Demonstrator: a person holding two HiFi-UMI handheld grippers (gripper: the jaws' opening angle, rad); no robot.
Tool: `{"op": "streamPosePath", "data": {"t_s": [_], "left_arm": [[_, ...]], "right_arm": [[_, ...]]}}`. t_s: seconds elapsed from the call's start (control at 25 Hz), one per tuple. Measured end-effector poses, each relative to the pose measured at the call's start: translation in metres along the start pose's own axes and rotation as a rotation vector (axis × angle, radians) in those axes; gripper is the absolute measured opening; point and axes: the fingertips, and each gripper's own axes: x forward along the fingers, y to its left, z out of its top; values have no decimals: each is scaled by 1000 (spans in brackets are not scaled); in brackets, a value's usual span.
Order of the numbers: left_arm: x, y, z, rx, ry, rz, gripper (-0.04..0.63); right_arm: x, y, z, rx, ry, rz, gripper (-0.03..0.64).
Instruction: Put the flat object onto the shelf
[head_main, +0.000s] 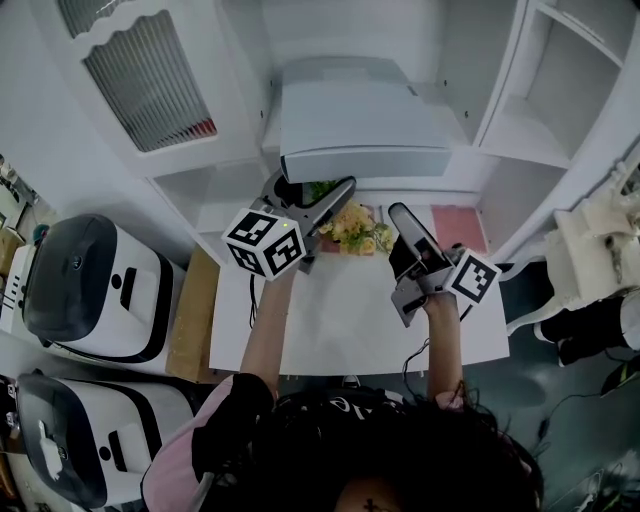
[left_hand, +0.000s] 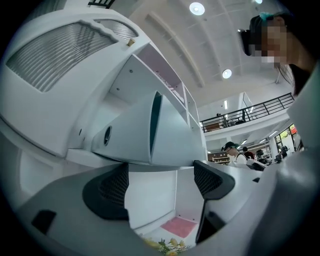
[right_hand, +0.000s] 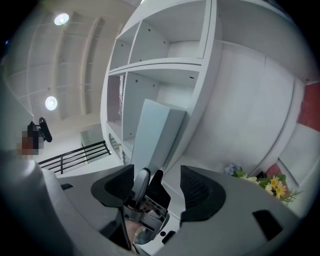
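Pale grey and hard-surfaced, the flat object (left_hand: 150, 132) looks rigid, smooth-faced and fairly light. Expect slick faces. Grip the near edge with one pad on each face. The object lies on a ledge of the shelf (head_main: 515, 130), just ahead of and above the left gripper (left_hand: 160, 175), with its near edge projecting toward you. The left gripper's jaws stand wide apart with nothing between them, and the tips sit just under that edge. Whether they touch it cannot be determined. The right gripper (right_hand: 157, 182) is also spread and empty. From it, the object lies farther ahead, beyond the left gripper.
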Motion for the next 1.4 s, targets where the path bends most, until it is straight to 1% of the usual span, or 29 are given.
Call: {"op": "streamPosePath", "data": {"t_s": [0.16,0.28,0.4,0.48,0.64,0.8,0.96,1.12,1.24,1.32,1.36,1.4], "left_arm": [[-5,15,1,7,-10,44,410],[-7,15,1,11,-7,51,408],[-11,14,1,39,-10,67,408],[-17,12,2,42,-13,66,408],[-33,4,1,25,-18,53,408],[-53,-9,-9,-6,-2,19,408],[-81,-21,-21,-40,16,-6,407],[-116,-26,-41,-66,58,-5,407],[-147,-29,-57,-98,95,-3,407],[-165,-31,-66,-121,113,-1,407],[-174,-33,-72,-133,123,-2,407],[-183,-35,-78,-145,134,-3,407]], "right_arm": [[-1,-5,-15,-1,34,-18,314],[-1,-5,-25,-10,60,-30,313],[0,-2,-34,-20,79,-38,313],[-1,0,-40,-27,91,-45,313],[-3,8,-49,-57,98,-56,313],[-8,15,-58,-92,86,-71,313],[-13,23,-78,-118,94,-78,313],[-17,31,-104,-143,100,-103,313],[-22,37,-126,-171,106,-142,313],[-26,41,-139,-183,107,-160,302],[-28,43,-144,-187,103,-171,278],[-31,45,-150,-188,96,-180,212]]}}
